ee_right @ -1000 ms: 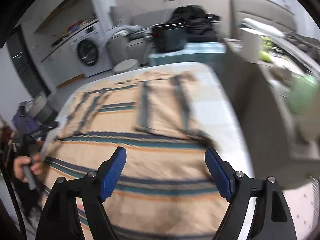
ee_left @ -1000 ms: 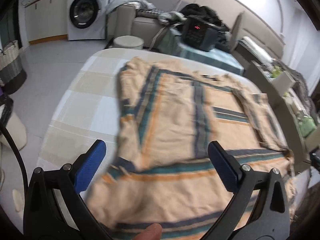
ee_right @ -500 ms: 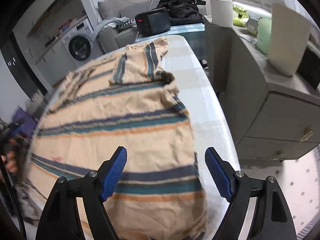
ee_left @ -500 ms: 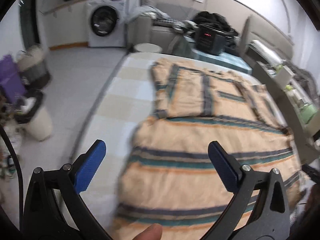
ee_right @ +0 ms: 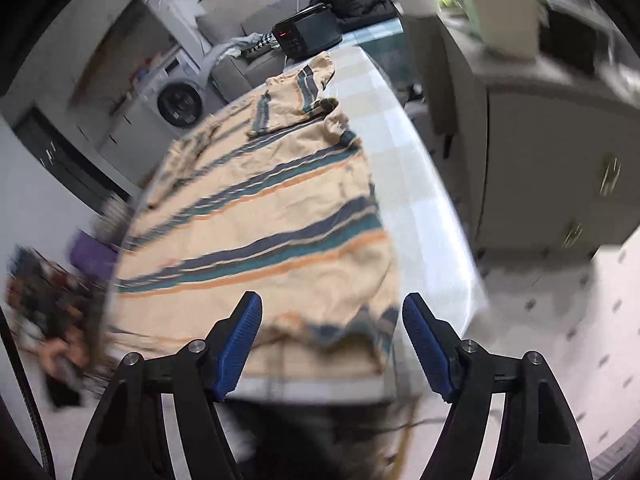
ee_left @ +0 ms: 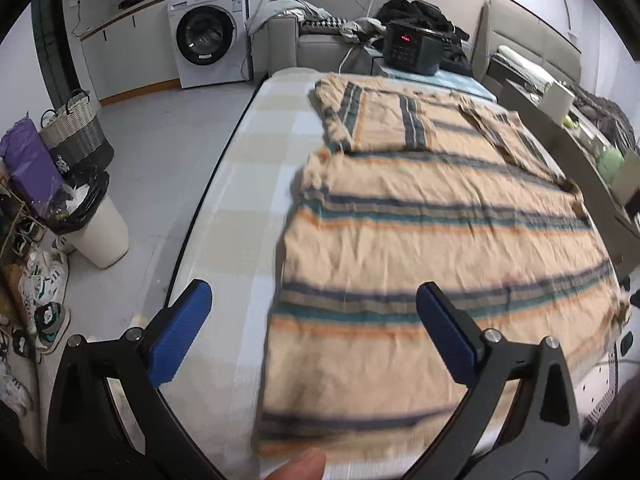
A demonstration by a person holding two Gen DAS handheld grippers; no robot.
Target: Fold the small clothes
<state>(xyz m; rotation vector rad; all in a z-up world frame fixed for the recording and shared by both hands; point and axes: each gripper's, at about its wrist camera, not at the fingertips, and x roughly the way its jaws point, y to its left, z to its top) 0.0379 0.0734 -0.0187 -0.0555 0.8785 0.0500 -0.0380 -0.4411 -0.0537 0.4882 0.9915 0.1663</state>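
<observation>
You had the striped shirt [ee_left: 432,240] spread flat on the checked worktop [ee_left: 256,184], its hem toward you and its collar end toward the far edge. Both sleeves looked already turned in over the chest, so I judged the side folds done and the lengthwise fold of the body still ahead of you. Your left tool [ee_left: 312,336] hovered over the near left hem corner with its blue pads well apart and nothing between them, the cloth's edge lying just under the gap. Your right tool [ee_right: 332,344] hung at the near right corner, where the hem drooped a little over the worktop's edge; its jaws were closing, yet the pads were not pressing on any fabric that I could see. So neither corner was gripped yet. What remained, in my view, was to pinch both hem corners, carry them up to the shoulders, and perhaps halve the bundle once more. The wrinkles across the lower body suggested the cloth would need a light tug flat before that fold.
</observation>
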